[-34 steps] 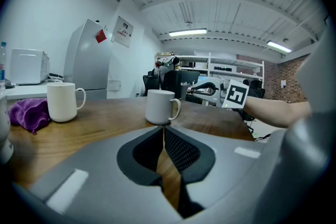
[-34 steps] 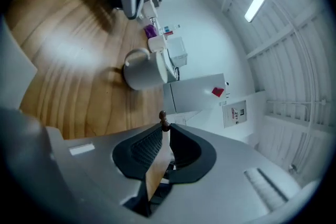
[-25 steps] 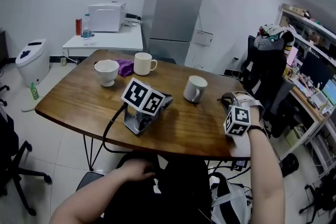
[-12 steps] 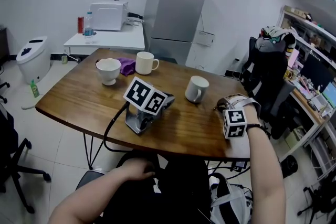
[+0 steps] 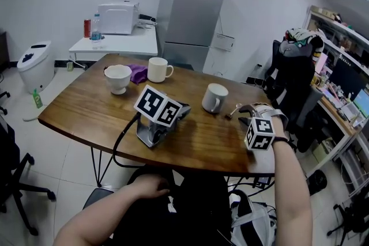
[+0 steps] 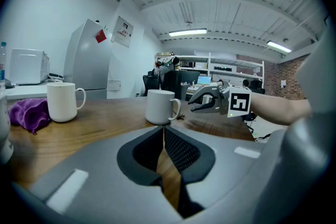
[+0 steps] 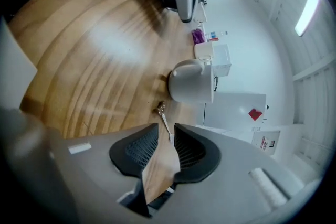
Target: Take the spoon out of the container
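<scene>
We see a small metal spoon point(image 5: 233, 110) lying flat on the wooden table point(image 5: 86, 109), out of the mug and close to the right edge. It slants toward the far right corner. The white mug point(image 5: 215, 97) stands upright near it, on the side away from that edge and closer to the far edge.

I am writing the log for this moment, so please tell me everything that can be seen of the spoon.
The spoon is small and thin and looks like silvery metal. It is outside the white mug. Its far end lies low at the wooden table, just beside that mug. Its shaft runs back between the slightly parted jaws of the right gripper, close along one pad.
</scene>
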{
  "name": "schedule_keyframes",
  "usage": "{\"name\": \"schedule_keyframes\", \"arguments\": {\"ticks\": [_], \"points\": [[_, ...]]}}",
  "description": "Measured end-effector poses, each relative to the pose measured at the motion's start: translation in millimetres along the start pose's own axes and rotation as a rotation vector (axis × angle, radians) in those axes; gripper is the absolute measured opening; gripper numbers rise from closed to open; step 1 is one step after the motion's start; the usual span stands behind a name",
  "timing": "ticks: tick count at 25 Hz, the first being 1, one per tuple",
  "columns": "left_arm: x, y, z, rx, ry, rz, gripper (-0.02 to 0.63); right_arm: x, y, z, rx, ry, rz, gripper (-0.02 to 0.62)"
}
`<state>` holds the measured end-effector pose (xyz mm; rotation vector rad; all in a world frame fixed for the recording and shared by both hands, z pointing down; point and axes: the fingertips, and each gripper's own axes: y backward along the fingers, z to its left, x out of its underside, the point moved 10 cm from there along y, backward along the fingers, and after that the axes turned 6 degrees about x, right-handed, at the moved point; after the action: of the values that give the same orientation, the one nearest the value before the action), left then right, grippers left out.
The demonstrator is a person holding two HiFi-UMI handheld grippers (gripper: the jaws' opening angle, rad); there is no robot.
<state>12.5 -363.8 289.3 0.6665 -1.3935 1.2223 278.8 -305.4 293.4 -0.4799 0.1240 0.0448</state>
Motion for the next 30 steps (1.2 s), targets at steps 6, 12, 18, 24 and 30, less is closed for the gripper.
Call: {"name": "schedule_keyframes", "arguments": {"ticks": [6, 12, 18, 24, 30], "points": [[1, 1, -1, 0.001, 0.000, -0.001, 0.011, -6, 11, -12, 0.063, -0.177, -0.079, 0.064], [0, 0, 0, 0.001, -0.002, -0.001, 0.011, -3, 13, -20, 0.071, -0.483, -0.171, 0.021], [1, 0, 0, 0.001, 0.000, 0.000, 0.011, 5, 12, -21, 0.025, -0.871, -0.297, 0.003], [0, 0, 1, 0.001, 0.000, 0.000, 0.011, 19, 7, -17, -0.085, -1.264, -0.405, 0.003], [1, 0, 0, 0.001, -0.001, -0.001, 0.011, 25, 2, -12, -0.169, -1.431, -0.460, 0.003]]}}
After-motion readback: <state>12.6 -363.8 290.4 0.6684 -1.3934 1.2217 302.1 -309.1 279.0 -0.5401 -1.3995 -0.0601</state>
